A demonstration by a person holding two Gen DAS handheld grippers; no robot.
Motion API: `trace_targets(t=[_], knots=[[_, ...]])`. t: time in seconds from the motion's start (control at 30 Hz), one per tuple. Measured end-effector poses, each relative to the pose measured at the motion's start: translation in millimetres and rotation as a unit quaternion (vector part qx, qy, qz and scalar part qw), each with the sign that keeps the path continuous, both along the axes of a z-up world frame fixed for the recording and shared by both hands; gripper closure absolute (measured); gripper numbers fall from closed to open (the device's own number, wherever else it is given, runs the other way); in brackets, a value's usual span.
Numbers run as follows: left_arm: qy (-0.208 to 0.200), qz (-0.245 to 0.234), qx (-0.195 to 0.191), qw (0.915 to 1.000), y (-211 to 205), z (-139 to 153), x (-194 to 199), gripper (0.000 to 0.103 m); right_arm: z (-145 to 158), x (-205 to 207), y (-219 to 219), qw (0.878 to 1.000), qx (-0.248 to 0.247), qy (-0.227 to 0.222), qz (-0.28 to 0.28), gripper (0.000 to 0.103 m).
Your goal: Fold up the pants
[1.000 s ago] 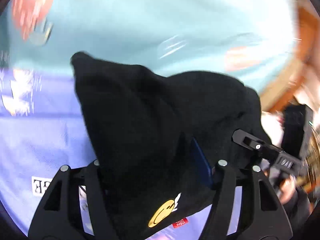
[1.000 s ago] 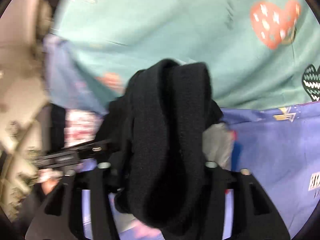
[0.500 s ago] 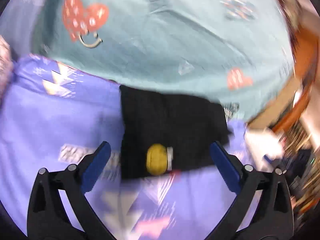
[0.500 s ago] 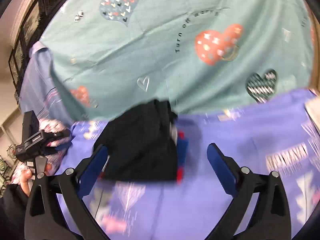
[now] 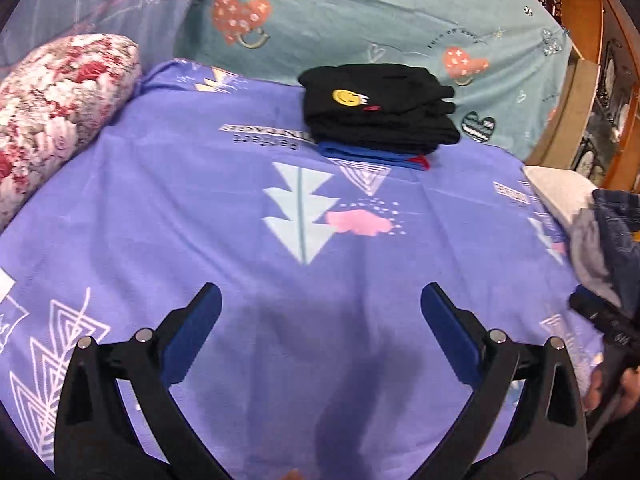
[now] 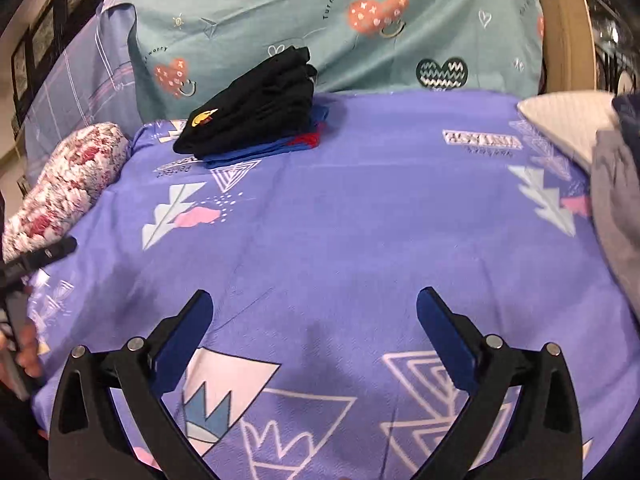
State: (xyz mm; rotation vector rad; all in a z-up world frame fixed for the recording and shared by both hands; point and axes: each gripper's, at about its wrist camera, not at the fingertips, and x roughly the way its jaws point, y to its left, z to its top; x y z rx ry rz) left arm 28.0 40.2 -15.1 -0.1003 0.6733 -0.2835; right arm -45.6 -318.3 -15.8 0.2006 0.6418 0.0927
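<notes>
Left gripper: nearest to us, our black two-finger tool with blue pads hangs over the purple printed bedspread; its fingers are spread wide and hold nothing.

Right gripper: likewise spread wide and empty, above bare bedspread and well apart from the stack.

Middle ground: only the bedspread's tree and cloud prints lie between our fingers and the pants.

Unfolded heap: a grey and dark denim pile of clothes at the right edge of the bed, close to our right side.

Folded black pants with a yellow smiley patch: they sit at the far edge of the bedspread, on top of a flat blue folded garment with a red corner, just before the teal heart-print sheet.

Long axis: we judge the bundle runs left to right in the left view, patch end towards the left, thick layered folds towards the right; it lies level.

Step in hand: this pair looks done and stacked, we judge.

Next move: likely swinging right to the heap, which calls for a pinch on one garment's edge alone.

Floral red and white bolster pillow: far left, clear of our work.
</notes>
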Motion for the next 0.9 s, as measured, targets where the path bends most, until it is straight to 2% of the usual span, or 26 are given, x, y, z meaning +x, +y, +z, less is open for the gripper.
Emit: trace_targets(t=[0.03, 0.13, 0.23, 0.3, 0.4, 0.53, 0.73, 0.9], knots=[[-0.01, 0.01, 0.009, 0.9999, 1.7, -0.1, -0.4, 0.002, 1.3, -5.0, -1.8, 1.0, -0.001, -0.011, -0.008, 0.001], [-0.032, 0.025, 0.022, 0.9989, 5.5, 2.3, -1.2, 0.002, 7.3, -22.2, -3.5, 0.995, -0.048, -0.067, -0.05, 0.001], [-0.034, 0.019, 0.037, 0.9986, 0.5, 1.9, -0.7, 0.002, 8.9, -25.0, 0.4, 0.992, -0.073, -0.086, -0.062, 0.001], [-0.036, 0.015, 0.056, 0.9977, -5.2, 1.2, -0.4, 0.002, 8.6, -23.3, 7.5, 0.991, -0.09, -0.086, -0.051, 0.001], [-0.044, 0.01, 0.064, 0.997, -7.2, 3.0, -2.7, 0.002, 8.0, -17.8, 16.6, 0.991, -0.11, -0.075, -0.033, 0.001], [-0.043, 0.001, 0.058, 0.9974, -5.0, 3.2, -2.5, 0.002, 6.6, -16.9, 16.4, 0.992, -0.105, -0.072, -0.026, 0.001], [-0.046, -0.001, 0.076, 0.996, -10.4, 2.1, -3.1, 0.002, 4.8, -13.6, 14.5, 0.993, -0.099, -0.062, -0.025, 0.001], [-0.053, -0.003, 0.075, 0.9958, -9.1, 3.4, -2.8, 0.002, 4.1, -12.7, 15.9, 0.993, -0.1, -0.057, -0.024, 0.001]])
